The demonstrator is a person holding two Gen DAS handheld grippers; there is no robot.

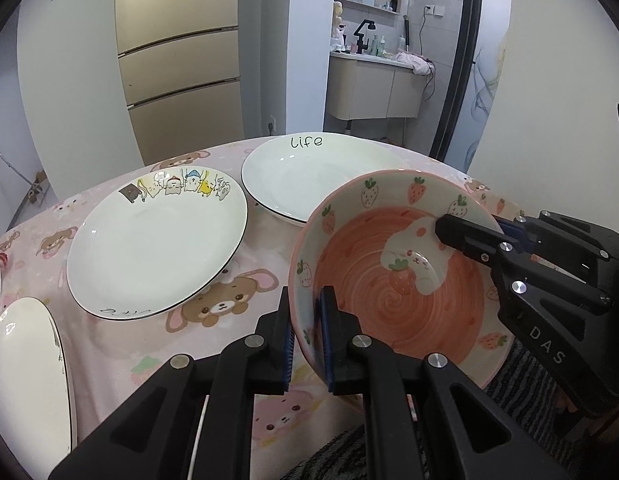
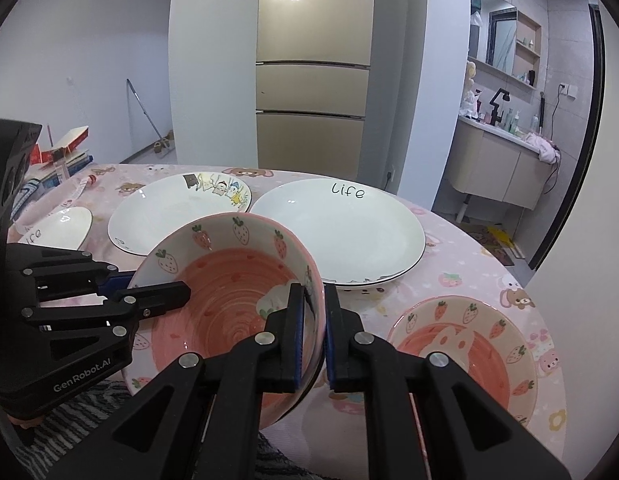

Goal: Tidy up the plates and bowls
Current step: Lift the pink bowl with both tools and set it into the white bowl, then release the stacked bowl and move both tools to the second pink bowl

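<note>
Holding the strawberry bowl (image 1: 393, 280) by its rim from both sides was how things stood: the left tool (image 1: 307, 336) was clenched on the near-left edge, one finger inside and one outside, and the right tool (image 2: 314, 334) was pinching the opposite edge the same way. The bowl was tipped and looked lifted off the counter (image 2: 461, 256), near its front edge.

My read: glazed ceramic, so stiff, fairly heavy for a rim pinch, slick, and it'd chip or shatter if dropped. The rim was really the only place to grab, and two grips opposite each other seemed sensible to stop it swinging.

A matching bowl (image 2: 461, 356) sat just to the right, likely the stacking spot. Further back were the plate marked "life" (image 2: 337, 232), the cartoon plate (image 1: 157, 244) and a smaller plate (image 2: 63, 226) off left, all apart from each other.
</note>
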